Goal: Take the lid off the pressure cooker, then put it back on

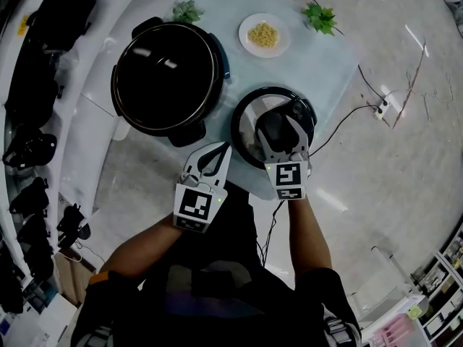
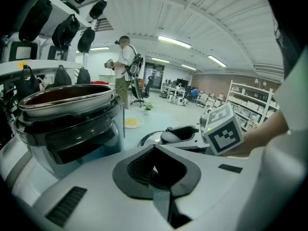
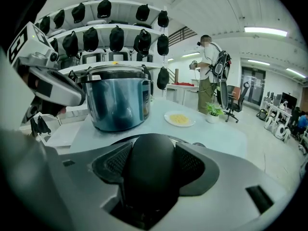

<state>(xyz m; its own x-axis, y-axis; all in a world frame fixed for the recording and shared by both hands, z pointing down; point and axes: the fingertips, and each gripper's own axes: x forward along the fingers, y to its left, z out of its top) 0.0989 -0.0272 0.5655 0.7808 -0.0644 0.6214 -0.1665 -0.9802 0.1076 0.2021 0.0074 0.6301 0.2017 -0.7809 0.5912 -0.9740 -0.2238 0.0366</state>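
**Lid off the pot, return not yet made**

Head view: a pale blue table [image 1: 325, 71] is standing on a glossy grey floor in a large workroom. The pressure cooker [image 1: 168, 78] is sitting open at the table's left, showing its dark inside. The lid [image 1: 249, 125] is lying just right of it and nearer the person, clear of the pot's rim. The right claw [image 1: 281, 139] is clenching the lid's black handle [image 1: 278, 125]. The left claw [image 1: 226, 149] is hanging closed on nothing, between pot and lid. A plate [image 1: 264, 35] of yellow food and two small plants [image 1: 320, 16] are sitting at the far edge.

Left gripper view: the jaws are meeting at their tips with nothing between them. The open pot is rising at the left, and the lid is sitting low beyond the jaws.

Right gripper view: both jaws are pressing against the rounded handle from either side. The cooker is standing to the far left, and a person [image 3: 209, 71] is standing in the background.

So the first half is looking finished. What is remaining is carrying the lid left over the pot and seating it. Whether the lid is resting on the table or being held just above it is not showing clearly.
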